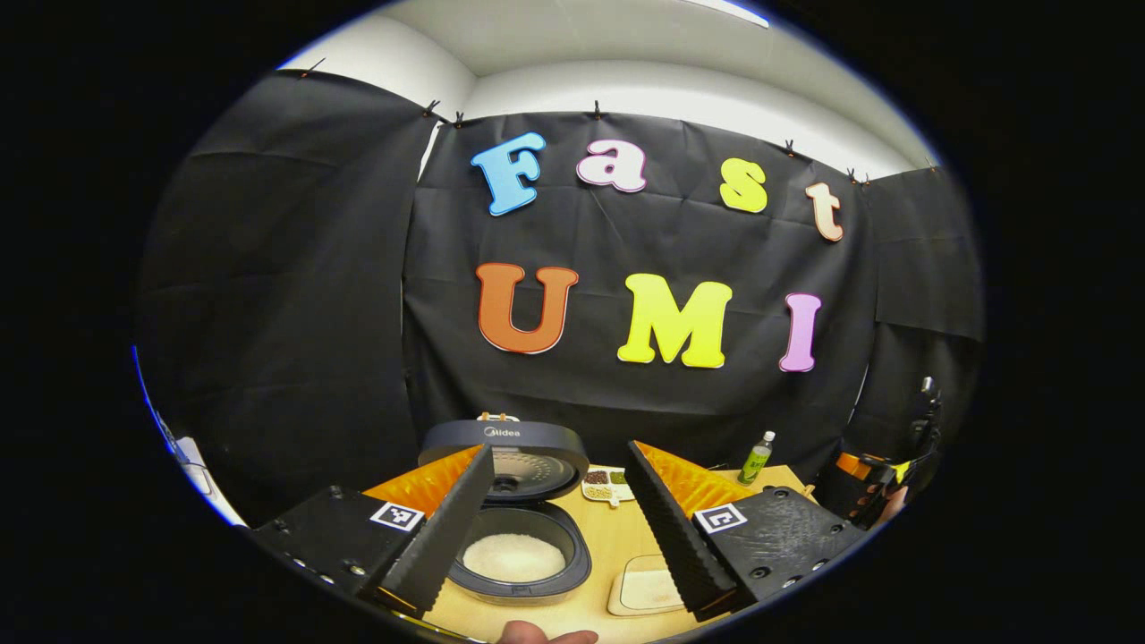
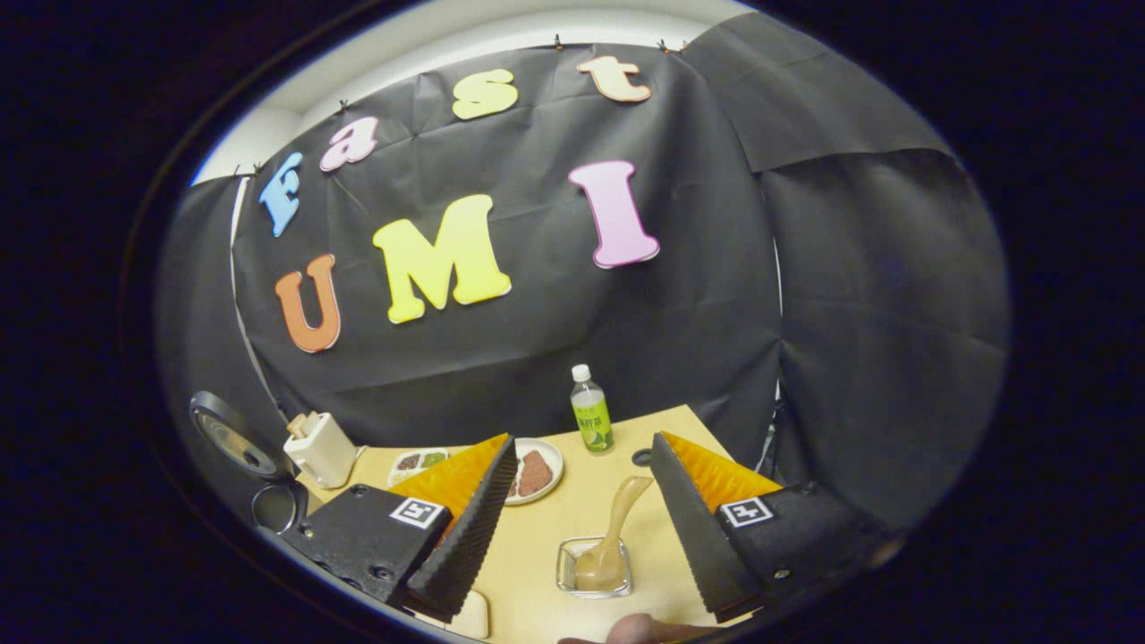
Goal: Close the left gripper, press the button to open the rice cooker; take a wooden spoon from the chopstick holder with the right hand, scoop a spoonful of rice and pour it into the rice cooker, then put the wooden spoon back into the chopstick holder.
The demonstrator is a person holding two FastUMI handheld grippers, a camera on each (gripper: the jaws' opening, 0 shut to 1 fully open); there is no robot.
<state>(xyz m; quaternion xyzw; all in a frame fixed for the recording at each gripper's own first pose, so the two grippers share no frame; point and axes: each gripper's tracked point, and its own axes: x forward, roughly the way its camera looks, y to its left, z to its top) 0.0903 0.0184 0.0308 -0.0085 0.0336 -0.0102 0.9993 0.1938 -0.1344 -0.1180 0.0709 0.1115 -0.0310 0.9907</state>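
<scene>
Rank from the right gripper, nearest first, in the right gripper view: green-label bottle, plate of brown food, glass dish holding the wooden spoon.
From the right gripper:
1. Glass dish with the wooden spoon, between the fingers, low centre.
2. Plate of brown food, farther back, left of centre.
3. Green-label bottle, upright near the table's far edge.

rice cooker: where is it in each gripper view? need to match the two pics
Left gripper view: open rice cooker bottom centre, between the fingers, rice in the pot.
Right gripper view: rice cooker at far left edge, lid up.
Shared landmark: green-labelled bottle at the table's back.
</scene>
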